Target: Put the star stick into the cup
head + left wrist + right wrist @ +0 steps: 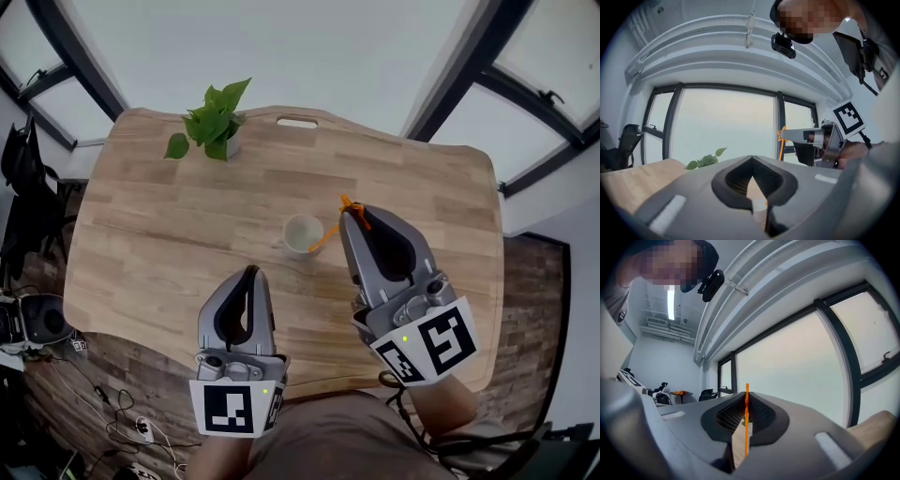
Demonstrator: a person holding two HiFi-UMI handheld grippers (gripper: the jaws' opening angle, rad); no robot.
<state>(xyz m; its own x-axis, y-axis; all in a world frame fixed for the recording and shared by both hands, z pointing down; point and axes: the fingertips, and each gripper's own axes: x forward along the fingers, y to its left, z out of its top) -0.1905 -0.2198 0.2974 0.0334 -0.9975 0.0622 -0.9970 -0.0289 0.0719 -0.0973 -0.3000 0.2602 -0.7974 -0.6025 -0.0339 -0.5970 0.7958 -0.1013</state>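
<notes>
The right gripper (pixel 352 211) pinches the star stick (pixel 328 237). The left gripper (pixel 250 272) is closed and empty. The wooden table (pixel 169 234) lies beneath the fingers, with windows (pixel 281 47) beyond.

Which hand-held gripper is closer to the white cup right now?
Right, it seems. The right hand-held gripper sits just beside the cup, its star stick slanting down toward the rim. The left hand-held gripper is farther back, toward the person.

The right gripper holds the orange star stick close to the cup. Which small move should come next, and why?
Probably shift the right gripper slightly toward the cup, then lower it. Its jaws are shut on the star stick, whose lower end in the head view sits at the cup's rim, not clearly inside the opening.
</notes>
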